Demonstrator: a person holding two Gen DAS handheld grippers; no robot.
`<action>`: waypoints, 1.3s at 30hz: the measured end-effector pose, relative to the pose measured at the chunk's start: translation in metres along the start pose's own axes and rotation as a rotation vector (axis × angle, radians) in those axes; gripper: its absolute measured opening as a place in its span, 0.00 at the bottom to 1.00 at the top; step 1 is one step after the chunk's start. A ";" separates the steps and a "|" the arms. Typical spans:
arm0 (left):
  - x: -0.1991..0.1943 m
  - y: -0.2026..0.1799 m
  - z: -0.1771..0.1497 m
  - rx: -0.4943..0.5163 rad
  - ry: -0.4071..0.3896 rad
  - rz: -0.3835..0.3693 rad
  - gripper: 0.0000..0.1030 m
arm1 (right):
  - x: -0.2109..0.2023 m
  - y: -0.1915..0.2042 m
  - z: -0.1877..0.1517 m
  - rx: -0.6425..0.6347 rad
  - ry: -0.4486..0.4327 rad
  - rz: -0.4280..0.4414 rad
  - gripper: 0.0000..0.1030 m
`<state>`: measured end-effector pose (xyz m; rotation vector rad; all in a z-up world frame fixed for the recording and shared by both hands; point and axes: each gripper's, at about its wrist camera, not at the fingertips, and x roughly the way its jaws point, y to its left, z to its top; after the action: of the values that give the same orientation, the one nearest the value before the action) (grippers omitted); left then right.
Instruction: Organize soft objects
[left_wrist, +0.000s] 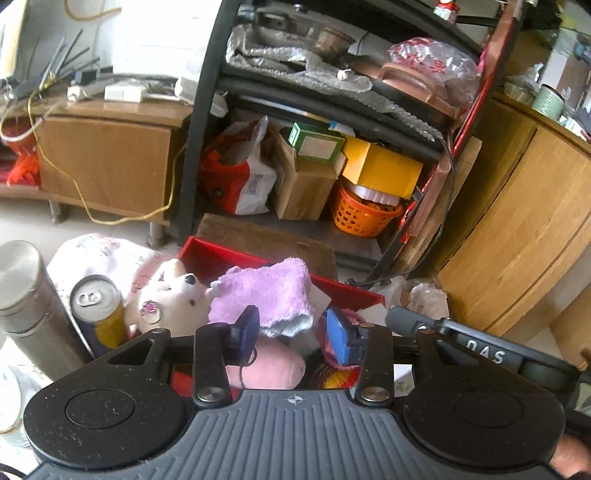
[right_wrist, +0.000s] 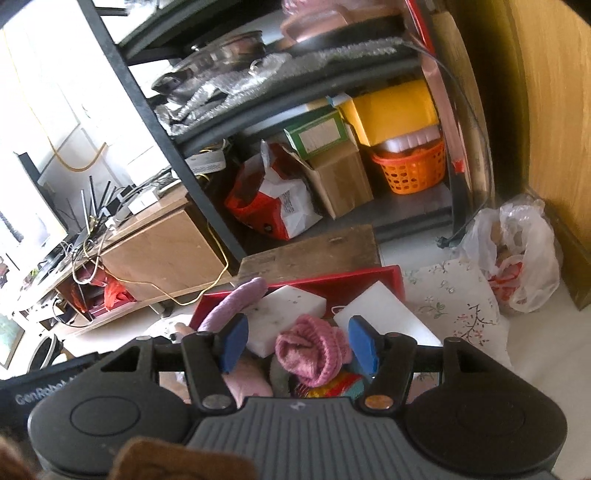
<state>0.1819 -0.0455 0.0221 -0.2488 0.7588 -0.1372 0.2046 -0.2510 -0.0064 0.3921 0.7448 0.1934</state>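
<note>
A red box (left_wrist: 207, 254) on the floor holds soft things. In the left wrist view a purple towel (left_wrist: 266, 291) lies over its near side, with a white plush bear (left_wrist: 173, 299) to its left and a pink plush (left_wrist: 269, 365) below. My left gripper (left_wrist: 291, 332) is open above the towel's lower edge, holding nothing. In the right wrist view my right gripper (right_wrist: 299, 345) is open around a pink knitted hat (right_wrist: 314, 350) lying in the red box (right_wrist: 369, 278), beside two white foam blocks (right_wrist: 288, 314). A colourful knitted item (right_wrist: 332, 386) lies beneath.
A steel flask (left_wrist: 29, 302) and a drink can (left_wrist: 99, 310) stand left of the box. A black shelf rack (left_wrist: 199, 122) with boxes and an orange basket (left_wrist: 362, 214) stands behind. A floral cloth (right_wrist: 454, 302) and plastic bag (right_wrist: 517, 254) lie right.
</note>
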 end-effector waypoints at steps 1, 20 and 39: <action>-0.005 -0.001 -0.002 0.010 -0.008 0.006 0.42 | -0.006 0.001 -0.002 0.000 -0.008 0.003 0.31; -0.056 0.003 -0.037 0.107 -0.083 0.096 0.48 | -0.065 0.014 -0.050 -0.067 -0.059 0.011 0.31; -0.095 0.009 -0.080 0.138 -0.083 0.090 0.54 | -0.105 0.030 -0.095 -0.110 -0.067 0.062 0.32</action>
<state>0.0584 -0.0307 0.0267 -0.0883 0.6735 -0.0926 0.0623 -0.2297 0.0072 0.3160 0.6536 0.2769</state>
